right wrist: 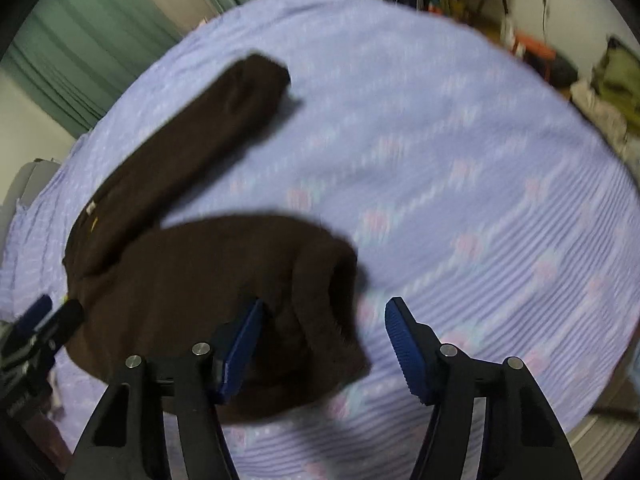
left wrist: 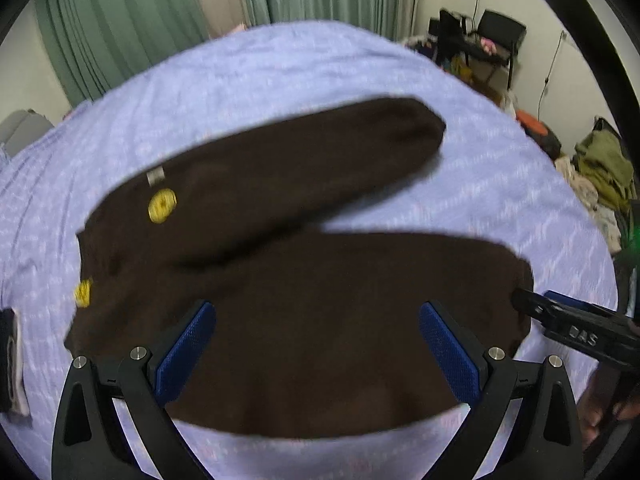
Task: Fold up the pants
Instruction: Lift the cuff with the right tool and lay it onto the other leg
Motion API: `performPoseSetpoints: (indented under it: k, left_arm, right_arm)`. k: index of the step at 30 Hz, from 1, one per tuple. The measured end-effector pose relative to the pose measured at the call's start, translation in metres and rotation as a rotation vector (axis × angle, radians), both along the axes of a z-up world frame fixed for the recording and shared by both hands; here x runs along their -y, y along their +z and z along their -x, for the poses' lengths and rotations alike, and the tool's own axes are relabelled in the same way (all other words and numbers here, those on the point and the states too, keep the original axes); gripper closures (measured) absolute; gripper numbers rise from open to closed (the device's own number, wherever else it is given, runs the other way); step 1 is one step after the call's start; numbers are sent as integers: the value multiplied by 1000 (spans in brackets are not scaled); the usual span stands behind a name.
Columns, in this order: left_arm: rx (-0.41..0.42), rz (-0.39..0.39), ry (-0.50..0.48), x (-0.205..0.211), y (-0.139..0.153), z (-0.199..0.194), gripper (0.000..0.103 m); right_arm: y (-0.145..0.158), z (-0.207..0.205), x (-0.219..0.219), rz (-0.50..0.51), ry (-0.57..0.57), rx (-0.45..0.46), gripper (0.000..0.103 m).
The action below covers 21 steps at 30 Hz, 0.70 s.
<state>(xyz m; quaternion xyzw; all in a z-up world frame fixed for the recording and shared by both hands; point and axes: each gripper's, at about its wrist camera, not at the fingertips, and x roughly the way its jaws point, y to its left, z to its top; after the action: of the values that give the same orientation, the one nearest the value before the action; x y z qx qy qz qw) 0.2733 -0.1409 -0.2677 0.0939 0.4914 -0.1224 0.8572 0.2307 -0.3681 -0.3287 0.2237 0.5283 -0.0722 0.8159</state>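
Dark brown pants (left wrist: 304, 280) lie flat on a lilac bedspread (left wrist: 280, 76), legs spread in a V, waist at the left with two yellow patches (left wrist: 162, 205). My left gripper (left wrist: 318, 356) is open and empty, hovering above the near leg. My right gripper (right wrist: 322, 354) is open and empty, over the cuff end of the near leg (right wrist: 332, 300); it also shows in the left wrist view (left wrist: 572, 328) at the right cuff. The pants also show in the right wrist view (right wrist: 180, 280).
Green curtains (left wrist: 132, 20) hang behind the bed. Chairs and piled clothes (left wrist: 600, 168) stand at the right. A dark and white item (left wrist: 10, 364) lies at the bed's left edge.
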Motion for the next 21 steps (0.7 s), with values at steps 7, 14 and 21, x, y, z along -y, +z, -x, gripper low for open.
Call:
performPoseSetpoints:
  k: [7,14,21]
  left_arm:
    - [-23,-25,19,-4,-9,2,0]
    - [-8,-15,24,-4,-3,6,0]
    - [-56,-21,64,-15,-14,13,0]
  right_arm:
    - [-52,-8,14,-103,-68,-101,69]
    - [-1,6,7,97,3,-60,79]
    - [-15,7,2,219,-42,-137,31]
